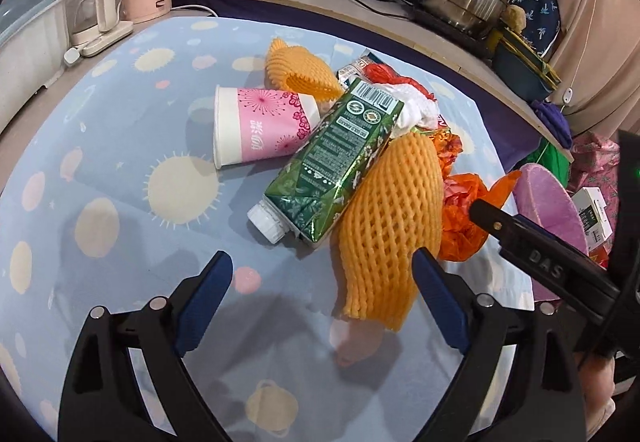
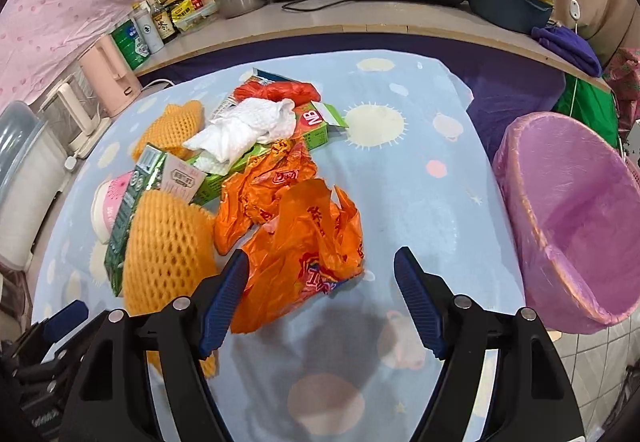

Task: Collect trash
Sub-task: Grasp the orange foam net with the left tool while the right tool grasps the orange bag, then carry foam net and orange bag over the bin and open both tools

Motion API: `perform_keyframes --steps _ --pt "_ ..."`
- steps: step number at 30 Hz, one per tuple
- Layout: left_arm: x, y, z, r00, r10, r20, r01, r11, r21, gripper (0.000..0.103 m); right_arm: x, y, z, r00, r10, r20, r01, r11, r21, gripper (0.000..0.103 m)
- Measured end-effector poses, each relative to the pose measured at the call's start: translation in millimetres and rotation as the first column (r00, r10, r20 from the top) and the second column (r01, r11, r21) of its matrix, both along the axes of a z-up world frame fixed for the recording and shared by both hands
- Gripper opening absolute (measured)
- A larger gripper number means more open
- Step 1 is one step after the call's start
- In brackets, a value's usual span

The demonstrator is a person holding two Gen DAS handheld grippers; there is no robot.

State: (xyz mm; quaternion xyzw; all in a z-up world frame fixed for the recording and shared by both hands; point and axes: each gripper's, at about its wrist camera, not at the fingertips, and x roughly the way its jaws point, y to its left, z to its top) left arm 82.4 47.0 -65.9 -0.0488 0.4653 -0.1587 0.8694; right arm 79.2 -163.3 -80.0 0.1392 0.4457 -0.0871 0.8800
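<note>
The left claw is spread wide and empty above the tabletop, its pads either side of the near end of the orange foam net, untouched. The right claw is spread around the orange plastic bag, lower centre, not yet pinched. Each should be lowered further before closing. The net's long axis runs from lower centre towards the upper right; the lined bin stands at right.

Bare tablecloth between trash heap and lined bin.
</note>
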Motion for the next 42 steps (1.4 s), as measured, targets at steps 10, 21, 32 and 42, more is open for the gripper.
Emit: perform_keyframes --steps 10,21,32,42 --pt "-3.2 -6.5 -0.2 1.000 -0.016 -0.006 0.016 1.000 -0.010 0.088 0.4 -1.2 -16.8 0.999 0.009 -0.038 -0.009 1.000 0.017 0.017" --pt "-0.6 -32.3 -9.6 0.999 -0.035 0.002 0.035 0.999 0.011 0.088 -39.3 -26.3 15.4 0.998 -0.055 0.043 0.055 0.998 0.020 0.016" --pt "-1.9 -44.0 -17.5 0.997 -0.071 -0.012 0.071 0.997 0.018 0.021 -71.7 -45.0 30.4 0.993 -0.093 0.068 0.091 0.995 0.036 0.016" --pt "-32.6 -45.9 13.0 0.989 -0.137 0.049 0.137 0.990 -0.010 0.009 -97.6 -57.0 39.1 0.989 -0.118 0.092 0.115 0.993 0.038 0.016"
